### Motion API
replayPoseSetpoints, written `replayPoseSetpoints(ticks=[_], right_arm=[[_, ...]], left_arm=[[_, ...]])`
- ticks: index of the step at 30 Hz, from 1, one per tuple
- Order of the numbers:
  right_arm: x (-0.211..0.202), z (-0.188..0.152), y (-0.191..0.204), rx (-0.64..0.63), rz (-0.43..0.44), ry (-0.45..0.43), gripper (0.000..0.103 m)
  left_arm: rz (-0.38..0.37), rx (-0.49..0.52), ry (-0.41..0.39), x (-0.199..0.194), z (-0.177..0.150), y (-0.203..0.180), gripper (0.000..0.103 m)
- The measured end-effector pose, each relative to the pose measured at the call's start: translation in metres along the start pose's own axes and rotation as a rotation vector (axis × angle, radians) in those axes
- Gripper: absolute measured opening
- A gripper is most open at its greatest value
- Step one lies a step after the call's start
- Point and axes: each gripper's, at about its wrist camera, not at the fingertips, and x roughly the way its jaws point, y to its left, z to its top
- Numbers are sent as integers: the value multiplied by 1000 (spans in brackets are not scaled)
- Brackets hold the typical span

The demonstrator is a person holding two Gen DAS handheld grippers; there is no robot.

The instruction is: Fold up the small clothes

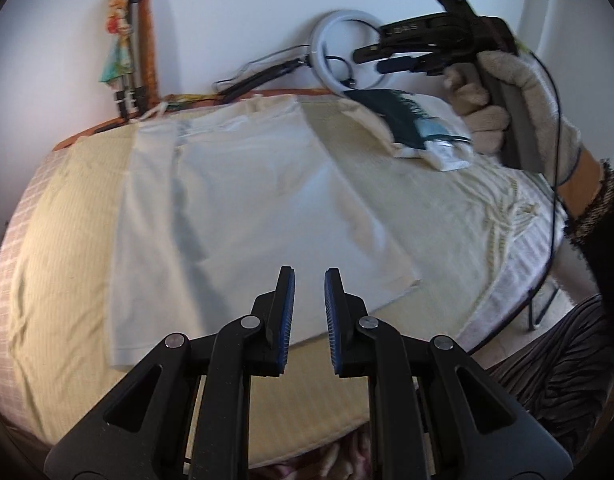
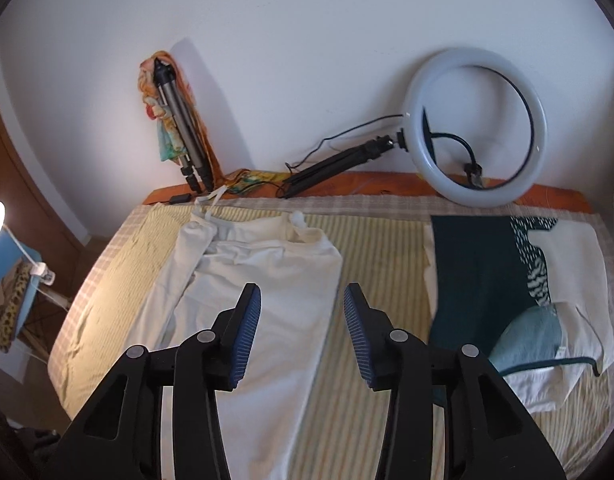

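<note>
While both tools hang above the bed with nothing in them, the left gripper sits nearest in its own view, its blue ribbed pads parted by a narrow gap over the near hem of the cream-white cotton trousers. The right gripper stands with its jaws wider apart and empty, over the same garment seen from the other wrist. The cream-white cotton trousers lie flat and lengthwise on the yellow-striped bedspread, legs toward the near edge, drawstring waistband at the far end. The cloth looks light, limp and creased, so it will likely sag and slide if lifted by one point; pinching the two hem corners, or the hem and waistband edges, seems the surest hold. To the right, apart from the trousers, rests a stack of folded clothes topped by a dark teal garment. Farthest off, against the wall, lean a white ring light on a black tripod and a folded tripod draped with a patterned scarf.
</note>
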Motion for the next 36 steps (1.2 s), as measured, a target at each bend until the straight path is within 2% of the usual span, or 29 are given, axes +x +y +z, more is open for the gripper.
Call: replayPoseSetpoints(ticks=[8, 10, 12, 18, 20, 21, 24, 27, 31, 34, 35, 36], right_arm=[[20, -10, -50, 57, 31, 43, 42], [26, -11, -58, 74, 50, 54, 42], [36, -11, -60, 68, 51, 68, 42], [69, -3, -50, 20, 87, 100, 42], [83, 3, -45, 15, 104, 102, 42], [90, 5, -43, 11, 110, 103, 42], [116, 9, -39, 2, 98, 123, 42], [144, 16, -36, -19, 52, 135, 42], [174, 27, -41, -12, 33, 130, 42], [194, 33, -47, 26, 67, 131, 42], [201, 35, -50, 51, 99, 138, 40], [206, 36, -53, 74, 130, 141, 34]], left_arm=[[-80, 70, 54, 48, 0, -74, 20], [-87, 83, 67, 59, -1, -84, 40], [-72, 100, 75, 71, -1, -93, 48], [-3, 130, 135, 104, -2, -99, 48], [7, 116, 142, 111, -3, -95, 40], [12, 113, 145, 115, -3, -91, 26], [9, 109, 111, 117, -4, -87, 7], [-21, 69, 110, 118, -2, -80, 6], [-53, 38, 109, 113, -1, -73, 5], [-71, 37, 103, 110, -1, -72, 5], [-72, 44, 98, 108, -1, -72, 5], [-74, 48, 92, 107, -1, -73, 5]])
